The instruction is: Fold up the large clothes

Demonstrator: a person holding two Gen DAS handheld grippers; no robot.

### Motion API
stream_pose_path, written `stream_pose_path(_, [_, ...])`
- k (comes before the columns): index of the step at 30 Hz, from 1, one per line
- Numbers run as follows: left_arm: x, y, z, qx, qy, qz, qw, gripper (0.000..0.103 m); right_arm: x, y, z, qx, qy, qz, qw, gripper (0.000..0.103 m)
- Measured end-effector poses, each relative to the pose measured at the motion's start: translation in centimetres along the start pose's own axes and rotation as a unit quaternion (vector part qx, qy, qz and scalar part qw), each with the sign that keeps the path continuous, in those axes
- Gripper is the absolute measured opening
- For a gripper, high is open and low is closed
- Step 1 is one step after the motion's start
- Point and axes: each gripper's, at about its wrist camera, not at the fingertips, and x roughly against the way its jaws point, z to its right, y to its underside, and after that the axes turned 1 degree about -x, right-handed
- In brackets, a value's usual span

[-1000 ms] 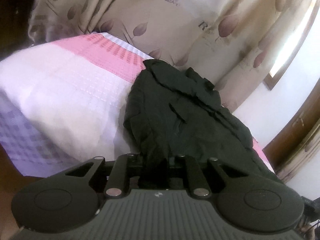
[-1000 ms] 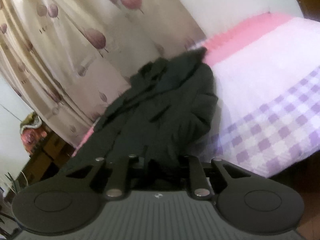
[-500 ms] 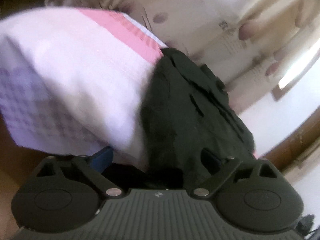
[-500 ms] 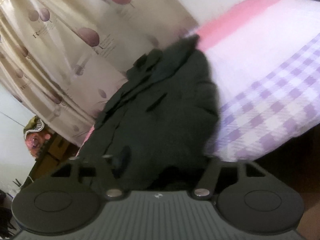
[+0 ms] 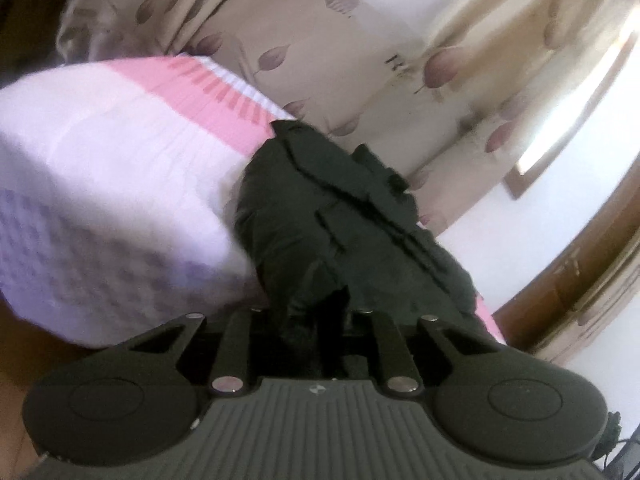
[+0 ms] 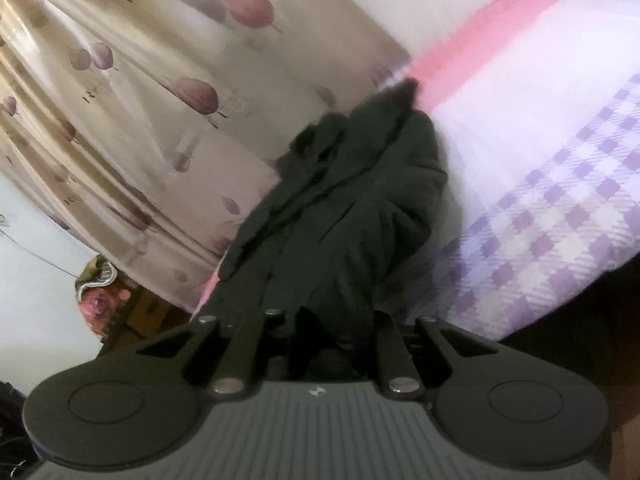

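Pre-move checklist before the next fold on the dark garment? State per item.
1. Left hand-held gripper shut on the dark garment: ok.
2. Right hand-held gripper shut on the same garment: ok.
3. Garment flat on the bed: not ok, bunched and creased.
4. Which edge or corner each one holds: cannot tell, fabric hides the fingertips.
5. Garment away from the curtain: cannot tell.

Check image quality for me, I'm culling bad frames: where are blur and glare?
Left wrist: motion blur smears the bedspread, and the window is blown out; right wrist: sharper, curtain slightly smeared, black garment underexposed.
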Motion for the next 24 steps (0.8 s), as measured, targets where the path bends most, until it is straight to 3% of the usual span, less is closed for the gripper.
stream_pose_path(12, [5.2, 0.5, 4.4, -0.023, 0.052, 0.028, 0.998, 0.016, 4.0, 0.8, -0.2, -0.07, -0.046, 0.025, 0.996, 0.012])
stream_pose_path(24, [4.0, -3.6, 7.4, 0.0, 0.085, 0.074, 0.9937, 0.016, 3.6, -4.9, -1.7, -0.075, -0.077, 0.057, 0.993, 0.012])
